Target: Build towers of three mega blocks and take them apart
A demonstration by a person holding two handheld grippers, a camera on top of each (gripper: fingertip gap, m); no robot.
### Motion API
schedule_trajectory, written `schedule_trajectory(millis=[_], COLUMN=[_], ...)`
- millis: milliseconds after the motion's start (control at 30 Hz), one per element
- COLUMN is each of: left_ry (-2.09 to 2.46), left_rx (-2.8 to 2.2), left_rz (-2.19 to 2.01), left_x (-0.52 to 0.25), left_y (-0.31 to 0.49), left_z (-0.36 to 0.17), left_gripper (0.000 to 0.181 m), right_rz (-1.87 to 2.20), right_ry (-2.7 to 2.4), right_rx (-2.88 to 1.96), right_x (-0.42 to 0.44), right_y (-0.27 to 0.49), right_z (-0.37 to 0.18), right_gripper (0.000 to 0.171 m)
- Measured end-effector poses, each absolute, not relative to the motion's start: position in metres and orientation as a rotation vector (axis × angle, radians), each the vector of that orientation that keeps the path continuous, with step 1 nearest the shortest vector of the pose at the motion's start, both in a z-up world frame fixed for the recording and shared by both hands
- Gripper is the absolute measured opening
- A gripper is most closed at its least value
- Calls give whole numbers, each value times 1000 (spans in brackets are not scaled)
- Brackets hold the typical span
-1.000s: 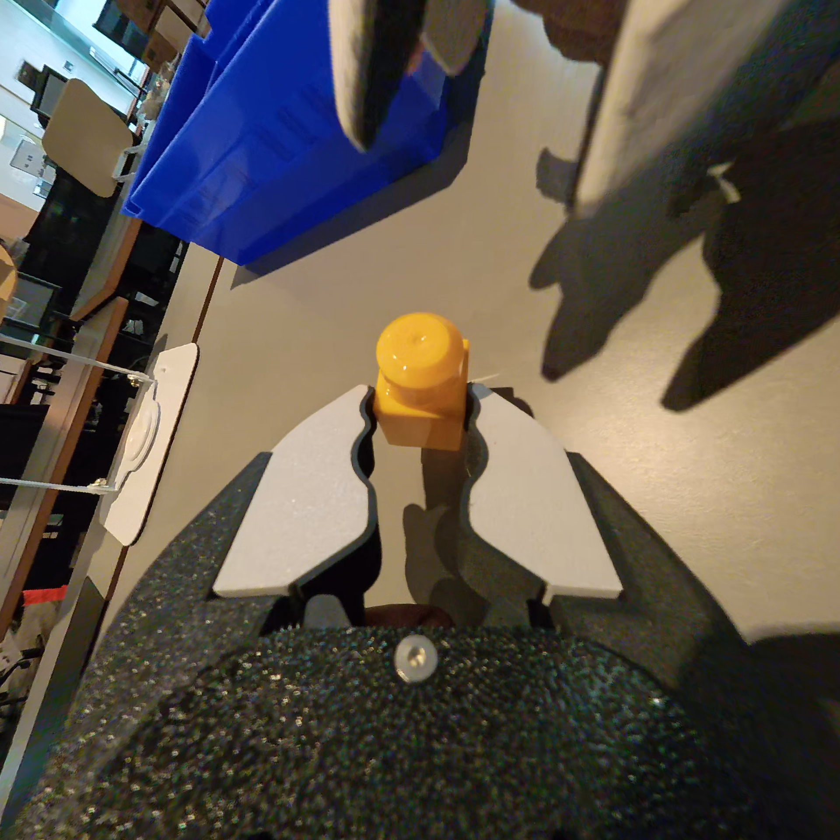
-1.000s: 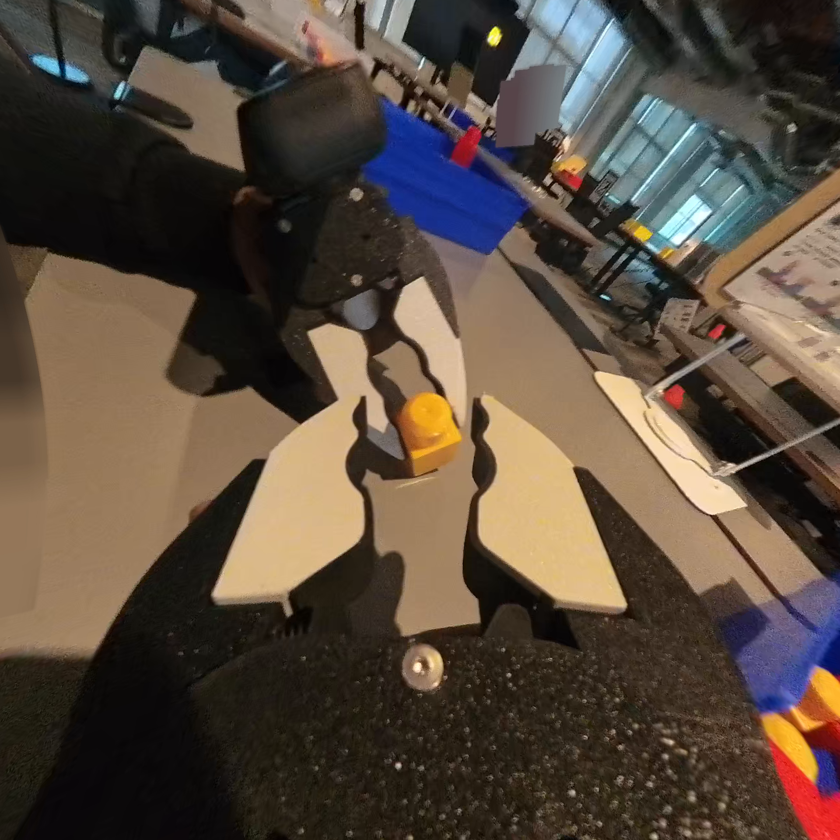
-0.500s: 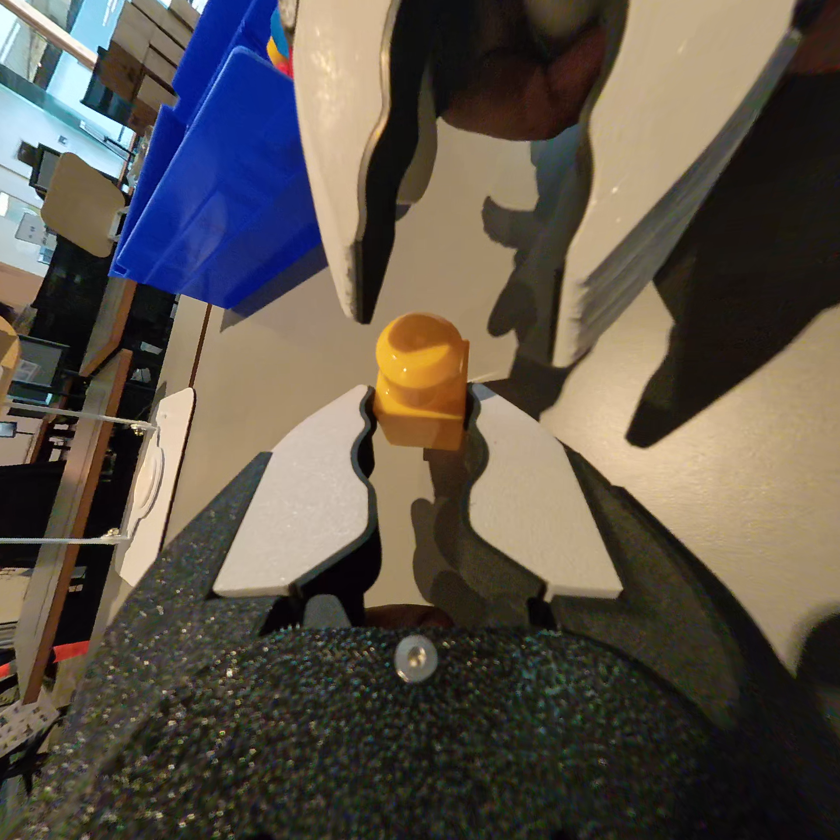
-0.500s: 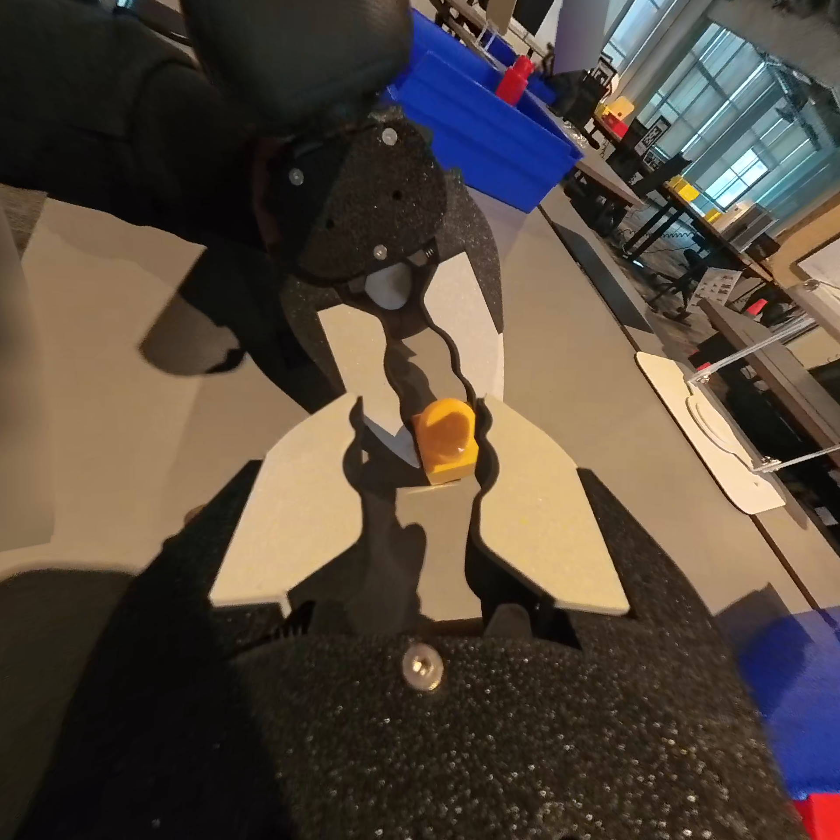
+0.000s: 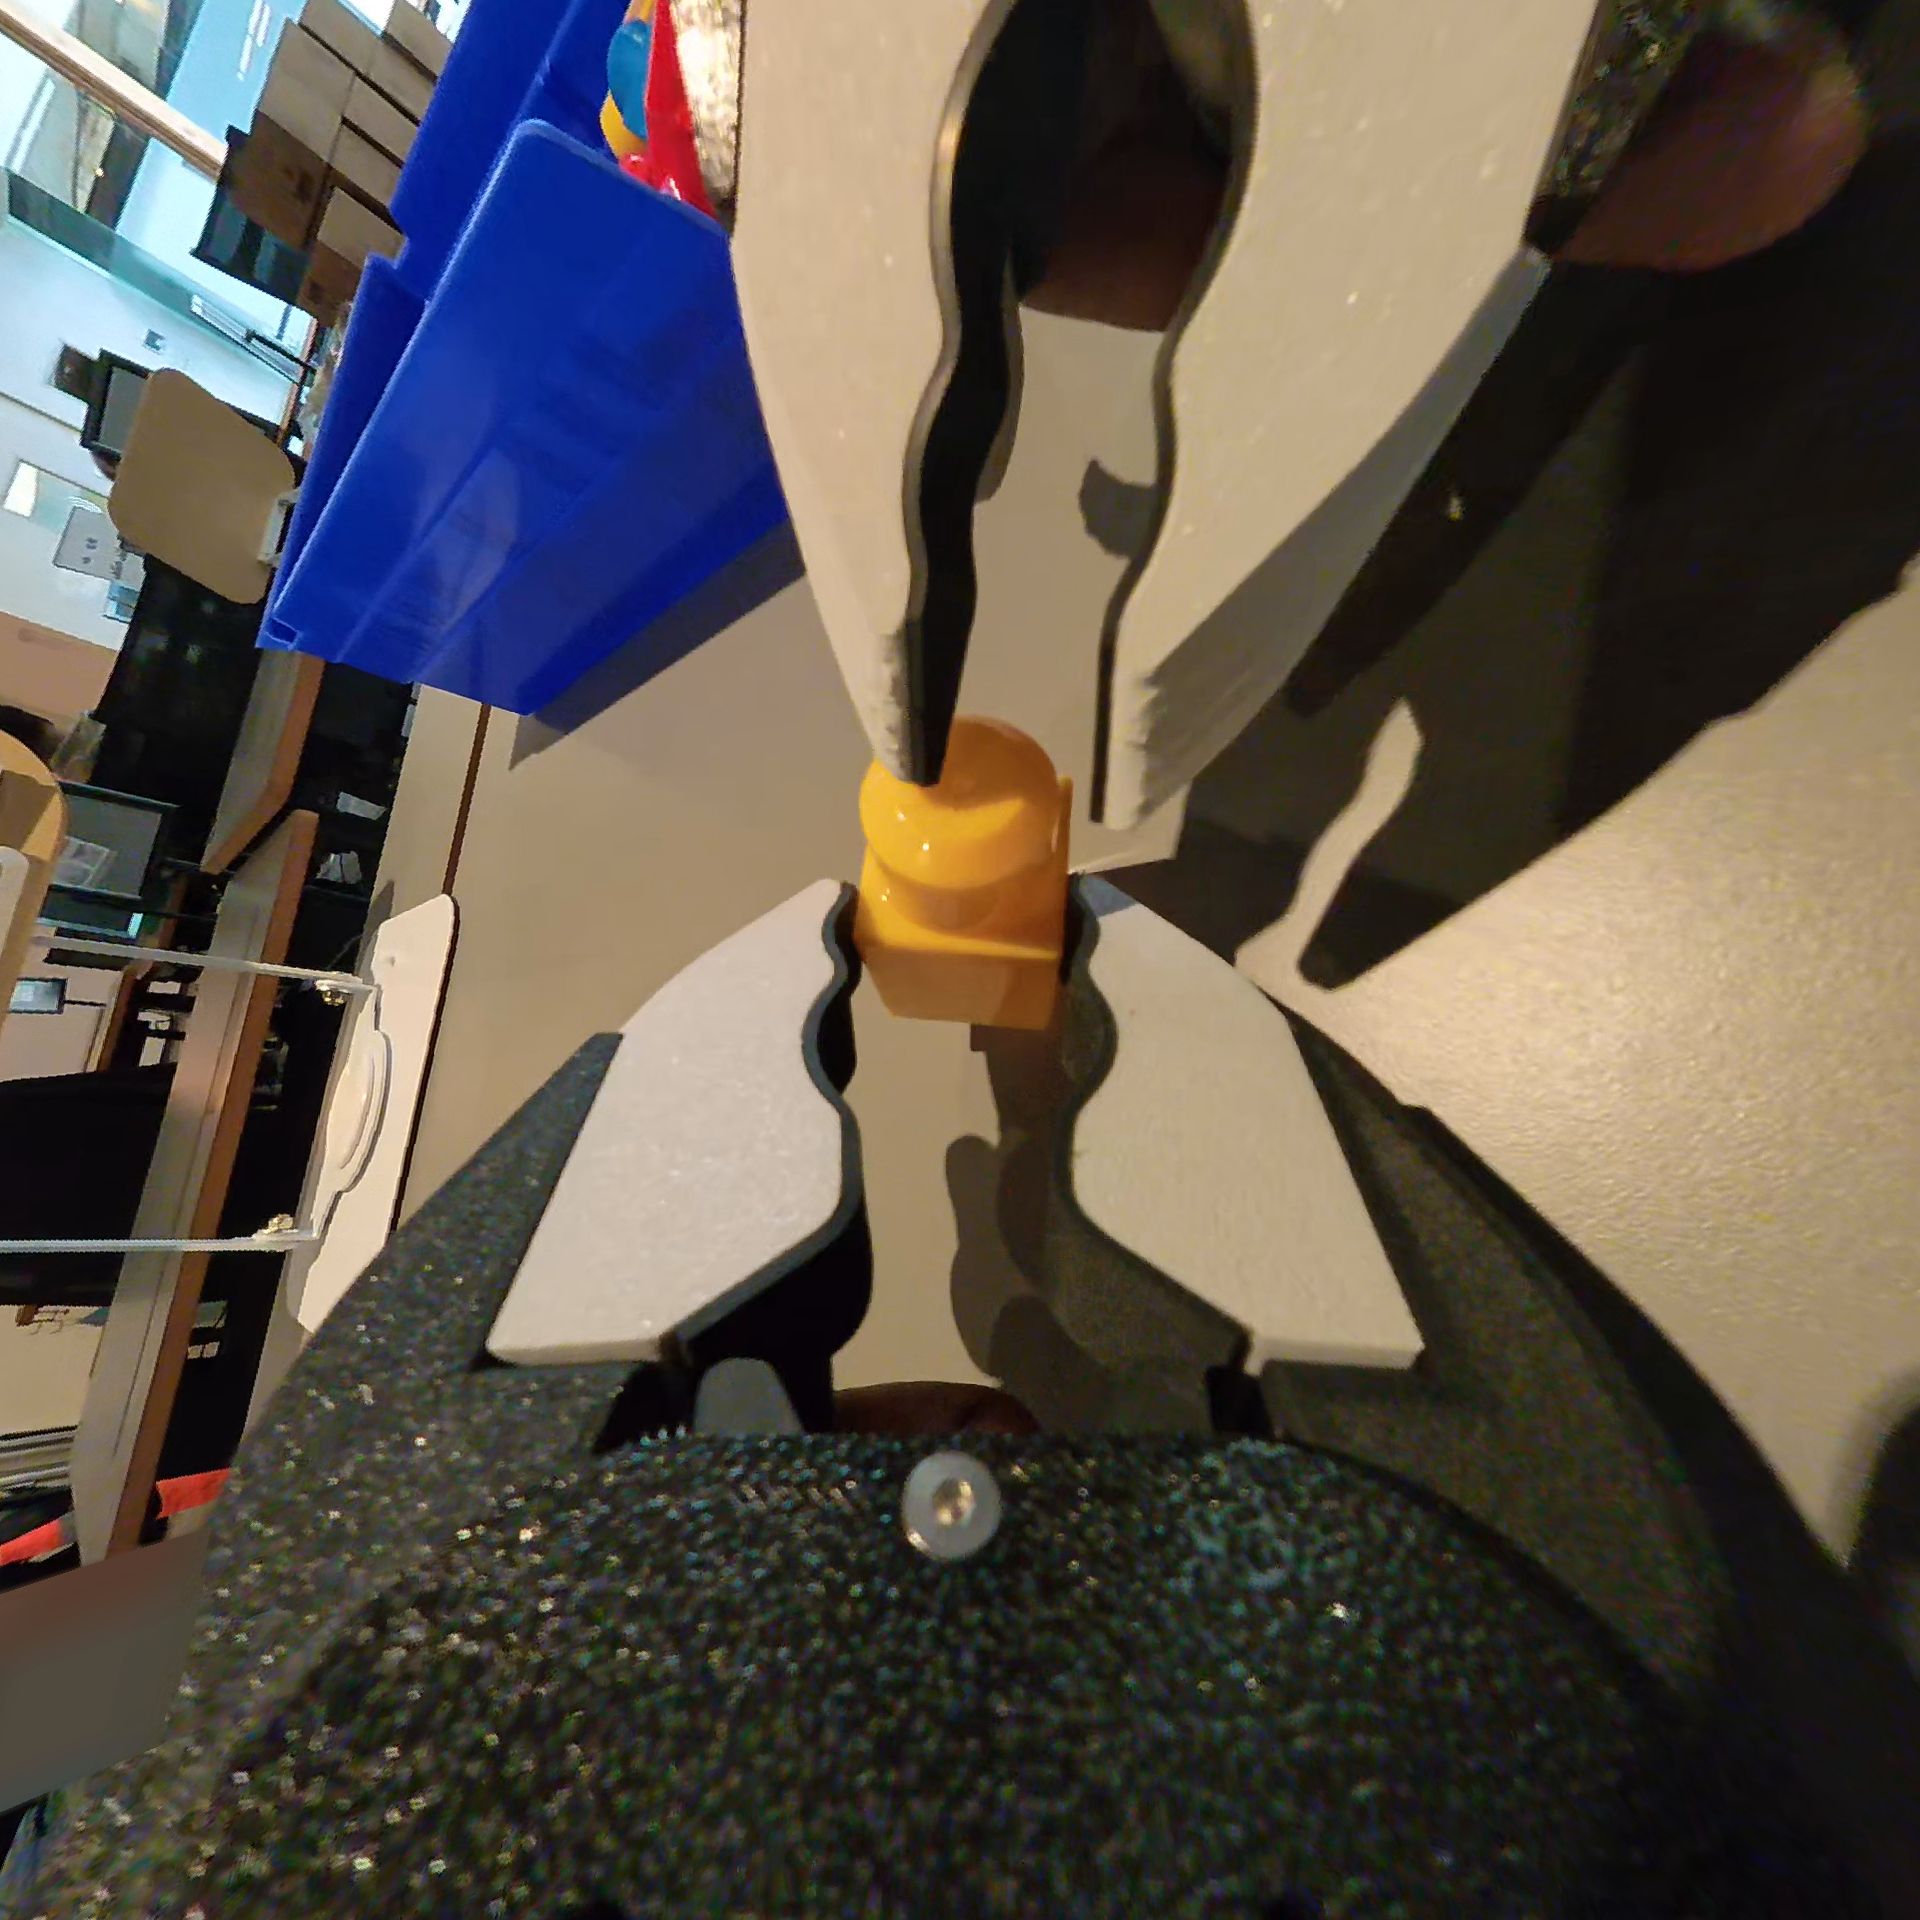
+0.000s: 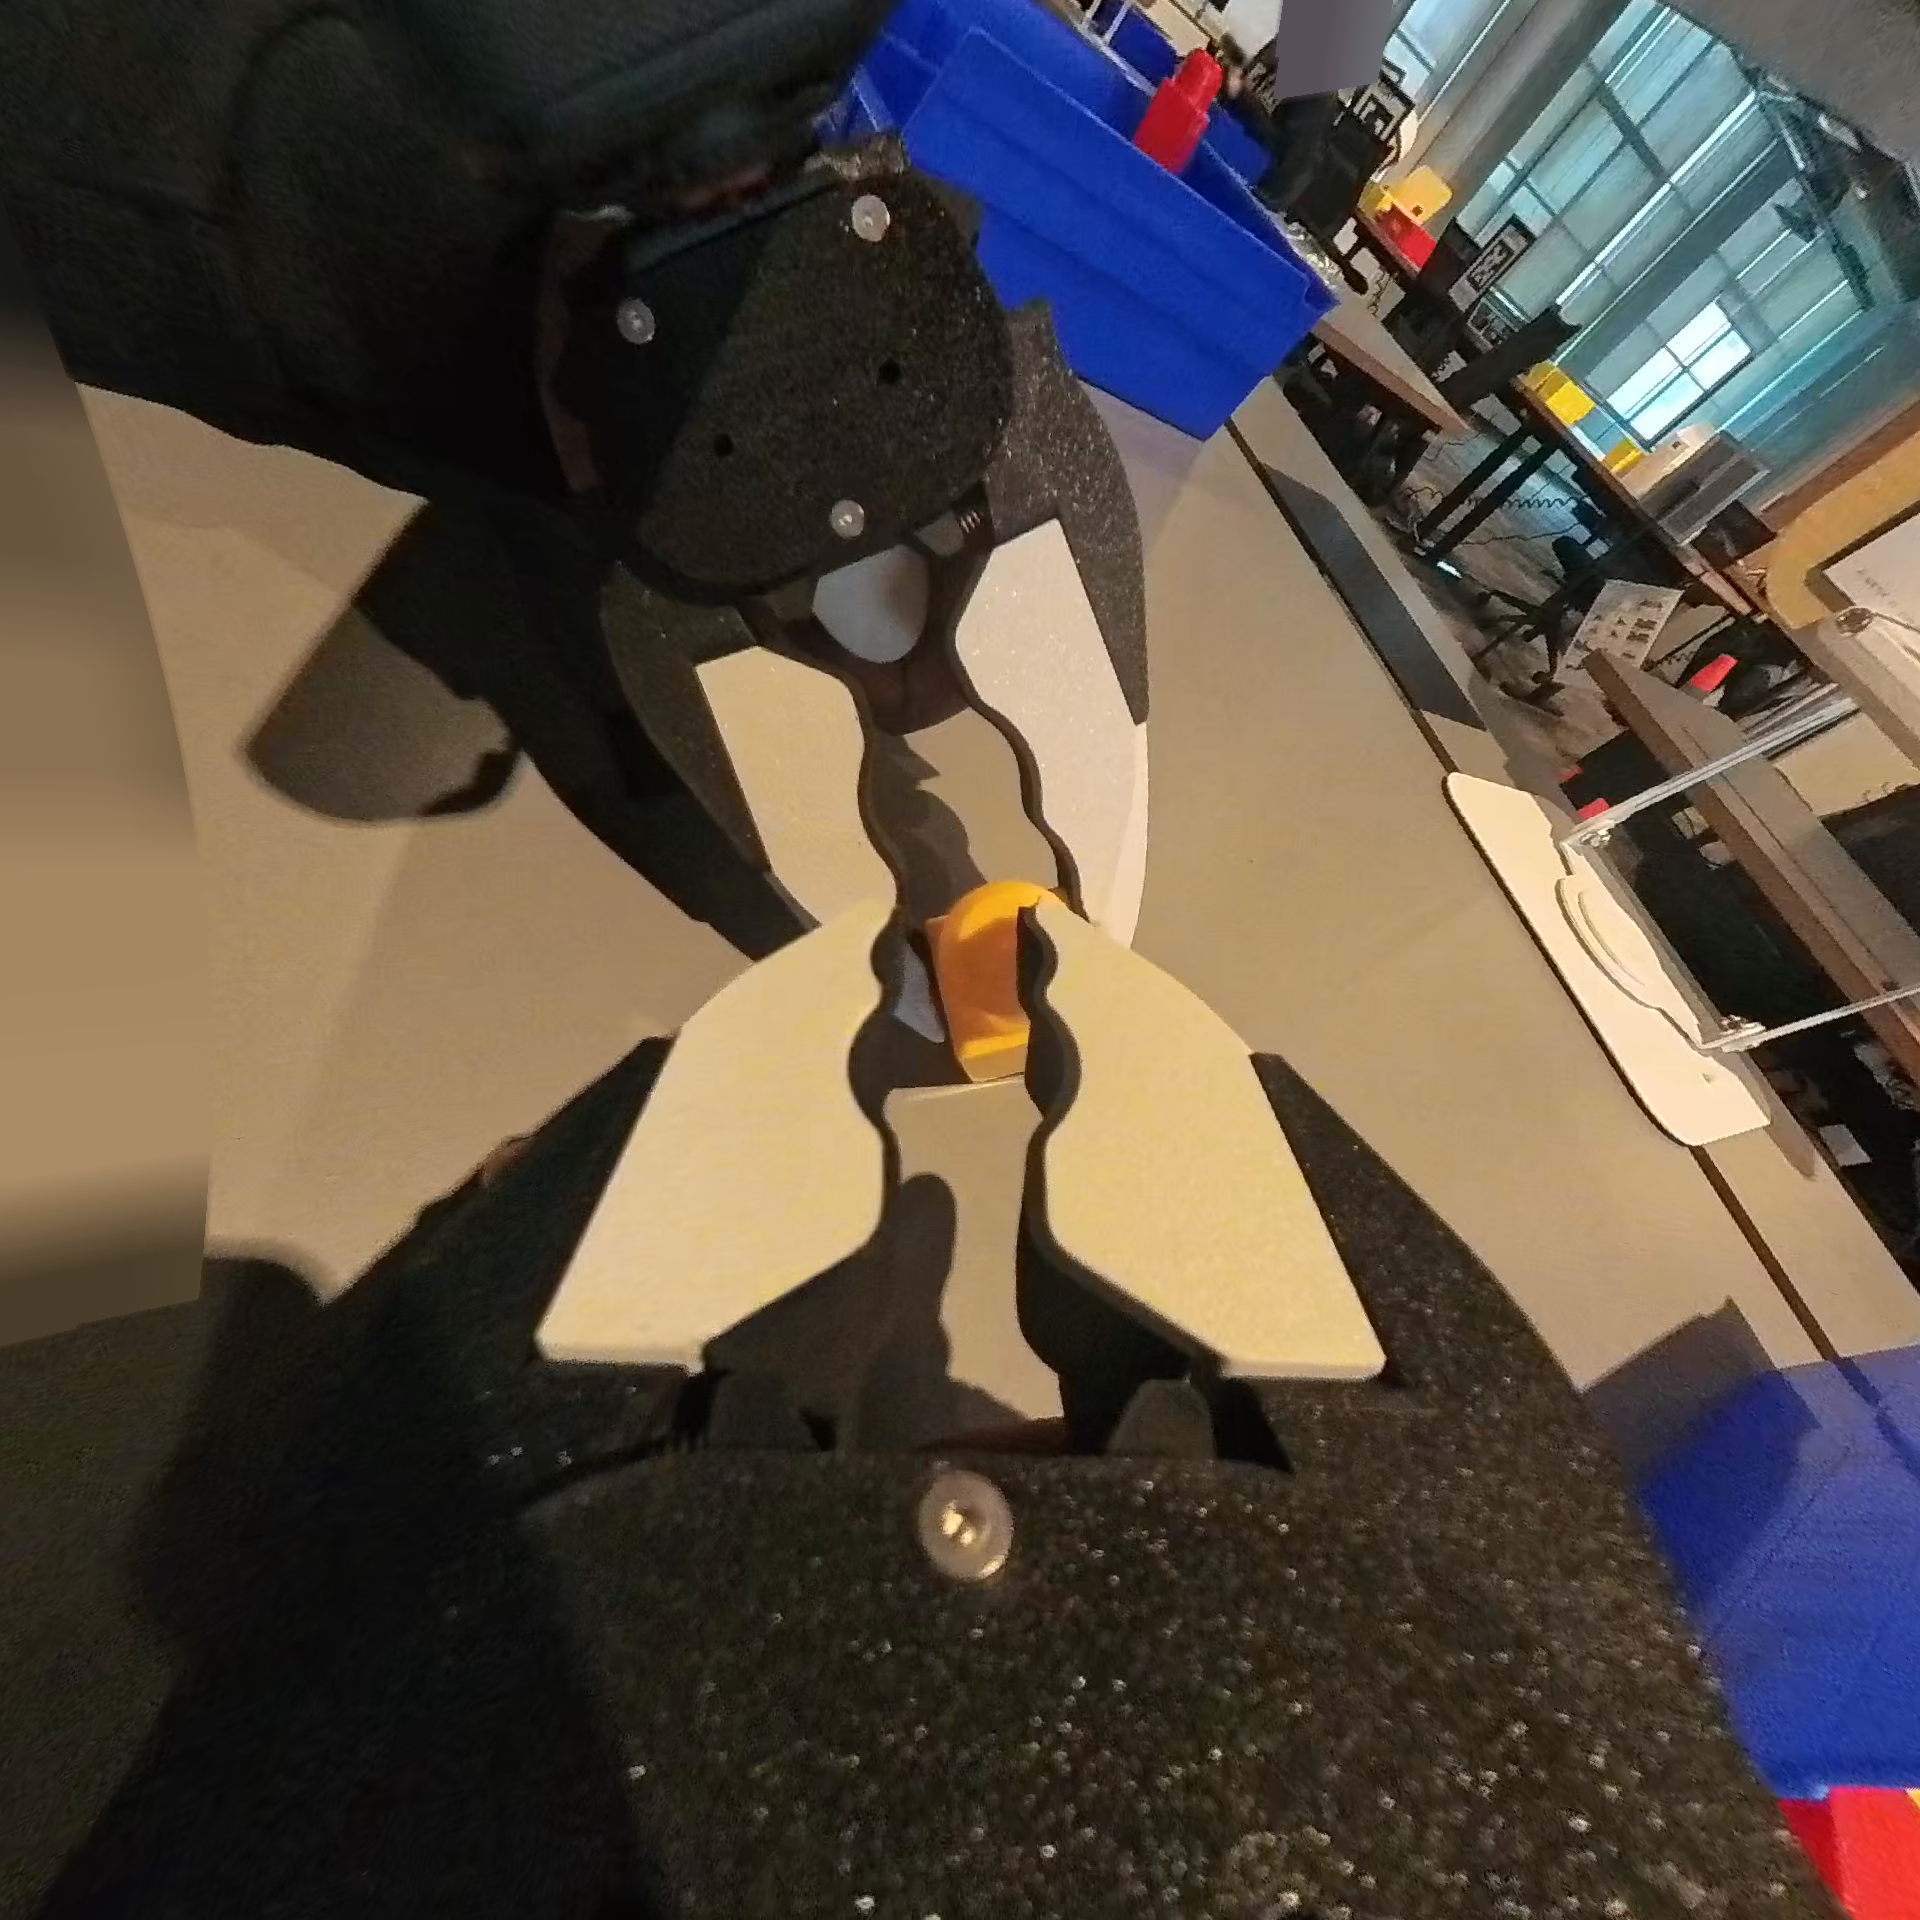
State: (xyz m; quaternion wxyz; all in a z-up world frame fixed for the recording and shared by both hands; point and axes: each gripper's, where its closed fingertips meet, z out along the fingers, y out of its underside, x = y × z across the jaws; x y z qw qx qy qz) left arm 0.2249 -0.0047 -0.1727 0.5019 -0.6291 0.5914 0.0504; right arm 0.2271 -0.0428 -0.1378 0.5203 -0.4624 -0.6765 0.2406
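Observation:
An orange one-stud mega block (image 5: 961,914) is held just above the grey table (image 5: 1558,1039). My left gripper (image 5: 961,904) is shut on the block's body, with the stud pointing away from it. My right gripper (image 5: 1023,779) comes from the opposite side with its fingers narrowed around the stud. One fingertip (image 5: 914,738) touches the stud and the other stands just beside it. In the right wrist view the block (image 6: 982,997) sits between my right gripper's (image 6: 956,930) tips, with a small gap on the left. The left gripper (image 6: 977,894) faces it.
Blue bins (image 5: 540,416) stand at the table's far side, with a red block (image 6: 1174,104) in one (image 6: 1122,239). Another blue bin (image 6: 1787,1558) with red blocks is at the lower right. A white plate with a clear stand (image 6: 1590,935) lies near the table edge.
My right gripper has moved in onto the orange block and its fingers have narrowed around the stud. My left gripper has kept its hold and stayed roughly in place.

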Motion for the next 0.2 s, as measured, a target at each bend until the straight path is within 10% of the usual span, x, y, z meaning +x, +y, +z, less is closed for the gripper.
schedule_trajectory(millis=[200], left_ry=[1430], left_rx=[-1519], left_rz=[122], left_x=[225], left_y=[-5], left_z=[-173], left_gripper=[37], right_rz=[569], right_ry=[-1615], right_rx=[-1105], right_x=[227], right_y=[-42], right_z=[-137], right_gripper=[28])
